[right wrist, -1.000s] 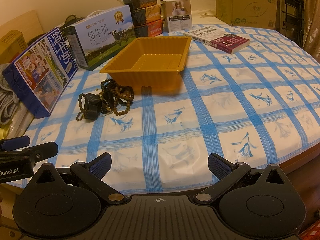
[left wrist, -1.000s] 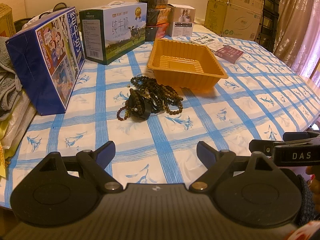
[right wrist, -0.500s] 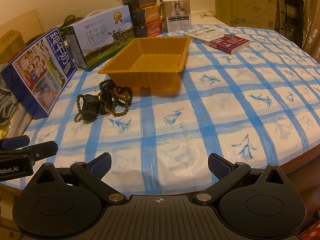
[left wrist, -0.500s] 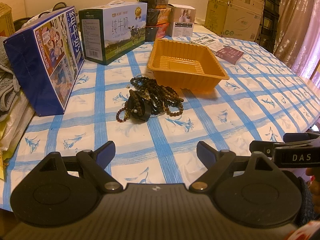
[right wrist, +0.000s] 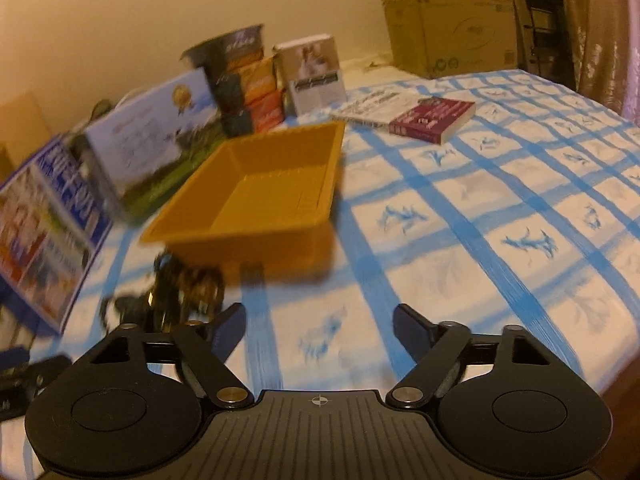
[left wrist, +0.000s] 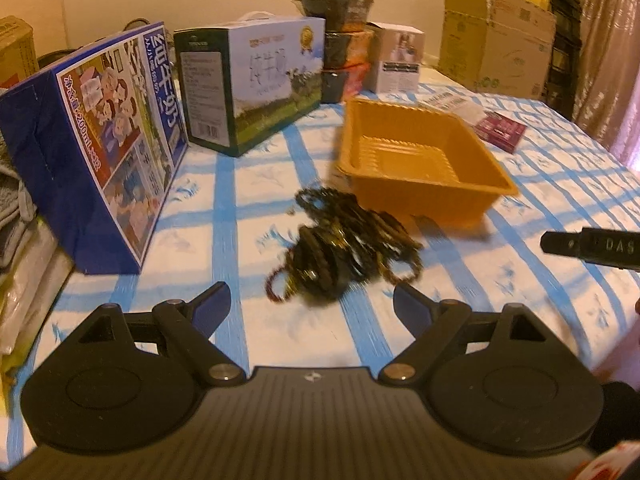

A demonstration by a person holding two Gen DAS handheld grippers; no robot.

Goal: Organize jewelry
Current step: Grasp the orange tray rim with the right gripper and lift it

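Observation:
A tangled pile of dark bead bracelets (left wrist: 344,252) lies on the blue-checked tablecloth, just in front of an empty orange plastic tray (left wrist: 416,160). My left gripper (left wrist: 312,304) is open and empty, its fingertips just short of the pile. My right gripper (right wrist: 320,324) is open and empty; the beads (right wrist: 180,292) sit by its left fingertip and the tray (right wrist: 256,196) lies ahead. The right gripper's body shows at the right edge of the left wrist view (left wrist: 592,246).
A blue milk carton box (left wrist: 100,148) and a green-white milk box (left wrist: 256,84) stand at the left. Stacked bowls and a small white box (left wrist: 396,60) stand behind the tray. A maroon book (right wrist: 432,118) lies at the right. Cardboard boxes (right wrist: 452,20) stand beyond the table.
Both grippers have moved forward over the table towards the beads and the tray. Both views are now blurred by motion. Both stay open.

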